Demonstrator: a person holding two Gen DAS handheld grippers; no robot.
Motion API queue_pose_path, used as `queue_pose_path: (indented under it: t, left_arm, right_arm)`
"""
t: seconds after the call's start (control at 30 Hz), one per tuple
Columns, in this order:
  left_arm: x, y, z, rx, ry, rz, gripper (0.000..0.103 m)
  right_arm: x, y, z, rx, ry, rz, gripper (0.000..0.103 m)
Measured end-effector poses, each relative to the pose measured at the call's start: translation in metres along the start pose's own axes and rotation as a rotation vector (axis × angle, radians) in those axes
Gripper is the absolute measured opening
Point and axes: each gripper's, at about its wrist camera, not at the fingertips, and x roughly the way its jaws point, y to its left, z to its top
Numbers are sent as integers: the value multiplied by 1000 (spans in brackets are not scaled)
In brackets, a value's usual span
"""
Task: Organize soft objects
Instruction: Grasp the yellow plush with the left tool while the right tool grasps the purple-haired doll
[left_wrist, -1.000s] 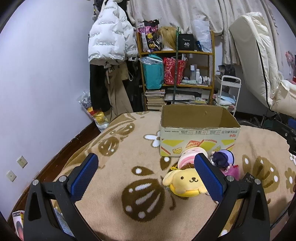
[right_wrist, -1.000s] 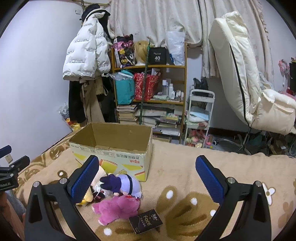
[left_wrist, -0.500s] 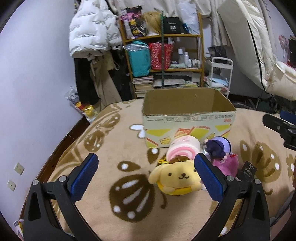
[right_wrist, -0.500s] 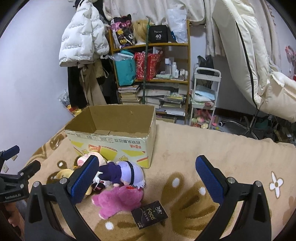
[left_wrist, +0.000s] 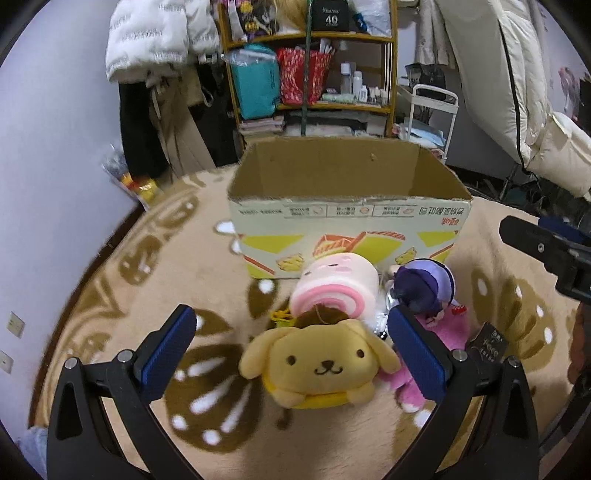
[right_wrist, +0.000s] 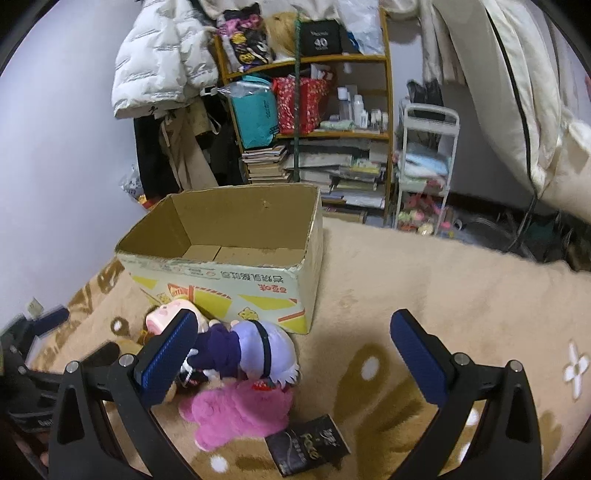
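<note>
Now | yellow dog plush: floppy-eared | left gripper wide, empty | right gripper wide, empty

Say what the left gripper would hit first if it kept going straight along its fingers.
Most likely the yellow dog plush toy, lying on the blanket between the open left gripper fingers. The pink roll-cake plush lies just behind it. Depth is hard to judge through the fisheye.

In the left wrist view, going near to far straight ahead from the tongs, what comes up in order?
Yellow dog plush → pink roll plush → cardboard box → wooden shelf at the back wall.
</note>
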Motion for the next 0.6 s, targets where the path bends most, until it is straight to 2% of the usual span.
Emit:
queue_pose_path:
  t: [0.2, 0.43, 0.6]
  left_arm:
    - [24, -3, 1, -22, 64, -28, 102]
    - [39, -2, -4, -52, 142, -83, 102]
    - [48, -2, -7, -65, 190, -96, 102]
  right_arm:
    - [27, -2, 3, 17, 42, 26, 103]
    - [63, -2, -1, 60, 131, 61, 103]
    - [78, -4, -6, 109, 189, 126, 103]
